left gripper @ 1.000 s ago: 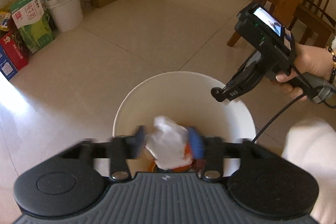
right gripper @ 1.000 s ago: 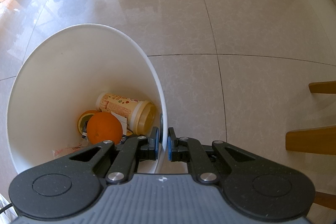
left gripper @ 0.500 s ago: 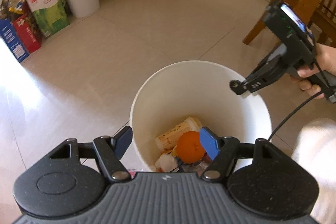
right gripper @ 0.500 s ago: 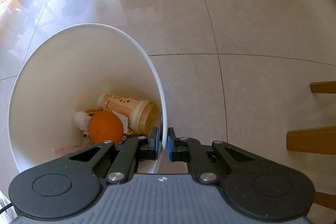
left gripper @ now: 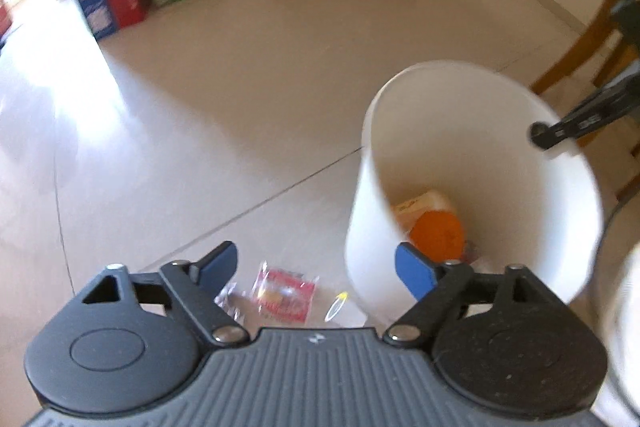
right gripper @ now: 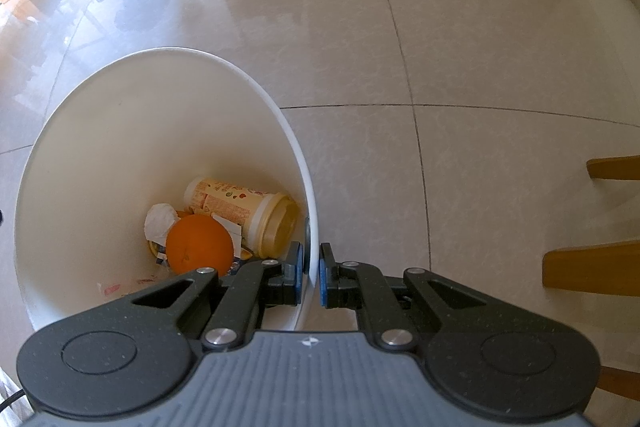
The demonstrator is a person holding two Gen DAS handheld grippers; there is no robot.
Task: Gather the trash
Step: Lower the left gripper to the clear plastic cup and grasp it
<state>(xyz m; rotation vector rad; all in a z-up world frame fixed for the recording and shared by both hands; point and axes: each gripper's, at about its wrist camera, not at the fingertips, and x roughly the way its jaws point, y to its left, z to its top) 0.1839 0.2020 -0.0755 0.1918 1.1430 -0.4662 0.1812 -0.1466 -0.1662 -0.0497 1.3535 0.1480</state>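
Below, left claw (left gripper: 316,267) opening, empty, above red wrapper (left gripper: 282,293).

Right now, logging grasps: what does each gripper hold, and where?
Right gripper: white bin, clamped at its rim. Left gripper: nothing, its jaws opening.

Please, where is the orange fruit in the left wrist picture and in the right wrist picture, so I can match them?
Left wrist: the orange lies at the bin bottom, right of centre, just above the right blue finger.
Right wrist: the orange lies at the bin bottom, lower left, beside the lying paper cup.
Shared landmark: the white bin.
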